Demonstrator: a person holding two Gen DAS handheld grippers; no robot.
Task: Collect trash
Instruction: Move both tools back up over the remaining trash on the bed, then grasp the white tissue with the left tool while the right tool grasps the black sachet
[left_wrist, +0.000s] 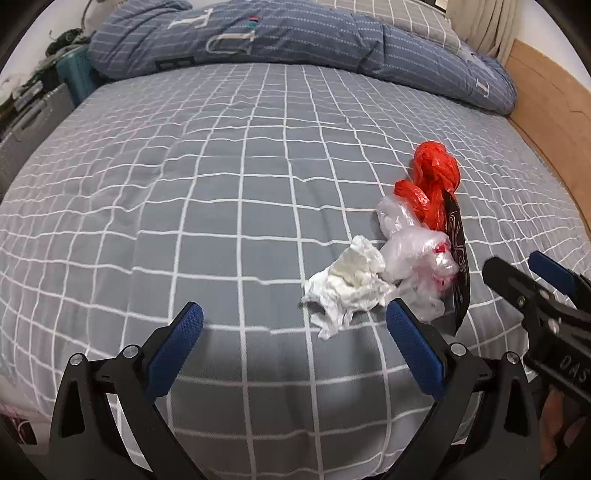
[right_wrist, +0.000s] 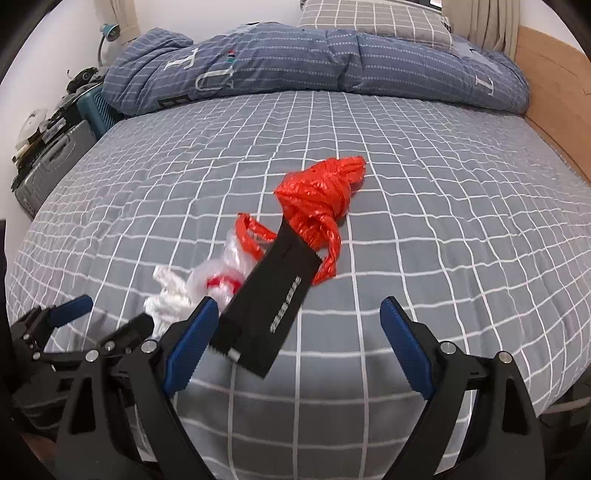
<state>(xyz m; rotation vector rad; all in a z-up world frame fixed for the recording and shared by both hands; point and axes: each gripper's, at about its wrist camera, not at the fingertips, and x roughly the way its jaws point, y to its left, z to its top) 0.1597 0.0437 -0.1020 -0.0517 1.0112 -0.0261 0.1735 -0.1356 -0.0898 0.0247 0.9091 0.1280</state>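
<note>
— Hovering low over the checked grey bedsheet, left gripper spread wide and holding nothing, right gripper likewise released and empty.

— Trash location?

— Clustered near the right side of the bed: crumpled white tissue just ahead of the left gripper, touching a clear plastic bag; behind that, a knotted red plastic bag; a black foil wrapper lying half over the pile, just beside the right gripper's left finger.

— Best way to take the wrapper?

— Probably centring it between the fingers first, then pinching across its flat width near the serrated end, lifting slowly. Thin, slick, stiffish film; likely to slip if caught by a corner.

— And the rest?

— Tissue: soft, wadded, easy to pinch at its bulk. Clear bag: flimsy, crinkled, apt to snag on its neighbours. Red bag: twisted into a firm knot, best gripped there.
</note>
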